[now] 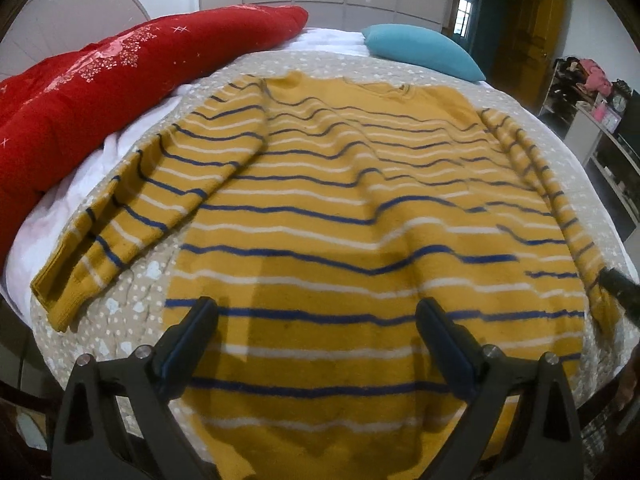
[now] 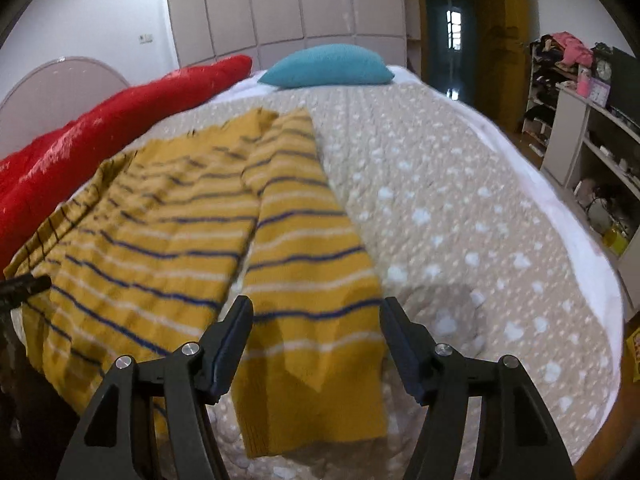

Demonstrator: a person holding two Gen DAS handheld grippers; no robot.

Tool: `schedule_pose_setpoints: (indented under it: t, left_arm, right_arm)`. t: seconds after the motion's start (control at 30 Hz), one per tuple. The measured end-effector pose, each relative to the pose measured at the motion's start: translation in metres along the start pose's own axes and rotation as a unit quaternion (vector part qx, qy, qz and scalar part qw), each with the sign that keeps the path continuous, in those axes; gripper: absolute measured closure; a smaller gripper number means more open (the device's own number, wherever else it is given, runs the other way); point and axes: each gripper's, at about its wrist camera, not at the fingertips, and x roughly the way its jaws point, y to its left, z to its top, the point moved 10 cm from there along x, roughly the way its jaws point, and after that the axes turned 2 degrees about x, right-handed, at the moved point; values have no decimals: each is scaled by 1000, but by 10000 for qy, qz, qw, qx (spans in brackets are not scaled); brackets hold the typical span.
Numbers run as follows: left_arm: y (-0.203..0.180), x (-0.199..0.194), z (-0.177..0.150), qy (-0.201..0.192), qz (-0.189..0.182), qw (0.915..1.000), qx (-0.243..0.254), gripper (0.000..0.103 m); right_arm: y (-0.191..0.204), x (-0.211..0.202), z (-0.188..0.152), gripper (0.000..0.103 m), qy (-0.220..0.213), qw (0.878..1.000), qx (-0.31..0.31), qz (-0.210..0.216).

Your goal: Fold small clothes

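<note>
A mustard sweater with blue and white stripes lies spread flat on the bed, neck at the far end. Its left sleeve slants out towards the near left. My left gripper hovers open over the hem, with nothing between its fingers. In the right wrist view the sweater's body is on the left, and its right sleeve runs down the middle. My right gripper stands open over that sleeve's cuff end. The cloth lies flat between the fingers and the pads are not pressing on it. One finger of the right gripper shows by that sleeve.
The beige dotted bed cover stretches bare to the right of the sweater. A red quilt is bunched along the left side and a teal pillow lies at the far end. Cluttered shelves stand off the bed's right edge.
</note>
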Motion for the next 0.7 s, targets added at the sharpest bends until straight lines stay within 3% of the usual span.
schedule_pose_setpoints:
  t: [0.07,0.1,0.13,0.23,0.27,0.33,0.4,0.43,0.5,0.53,0.6,0.67,0.7]
  left_arm:
    - [0,0,0,-9,6,10000,5,4]
    - [1,-1,0,-13,4,10000,13,4]
    - [1,-2,2,-31,8,10000,14,4]
    - [8,-11,8,-158,11,9999,-69,4]
    - [12,-15,11,-218,20,9997,-132,4]
    - [22,-20,16,-288,42,9992,-263,4]
    - [33,-24,19,-343,99,9986,-390,4]
    - [39,-25,20,-367,144,9983,-438,4]
    - [54,-28,21,-397,252,9975,-526,4]
    - [62,-29,22,-408,308,9970,-587,4]
    - [78,-29,22,-406,394,9957,-739,4]
    - [93,-29,20,-374,439,9940,-933,4]
    - [98,-30,20,-369,434,9932,-1015,4]
  right_arm:
    - [9,8,-7,47,168,9996,-1,230]
    - [13,10,-10,76,234,9994,-55,260]
    - [16,12,-10,88,310,9990,-116,284]
    - [-1,6,14,97,210,9985,196,458]
    - [-21,1,31,100,34,9990,379,237]
    - [-66,-7,58,101,-248,9963,751,-322]
    - [-118,-12,81,102,-476,9863,1048,-1186]
    - [-141,-13,87,102,-519,9775,1068,-1744]
    - [-186,-15,89,101,-413,9474,1144,-2959]
    - [-192,-15,87,99,-360,9431,1257,-3058]
    - [-185,-16,84,99,-447,9525,1527,-2596]
    - [-155,-9,81,73,-515,9720,1469,-1760]
    - [-143,-4,81,44,-473,9773,1453,-1468]
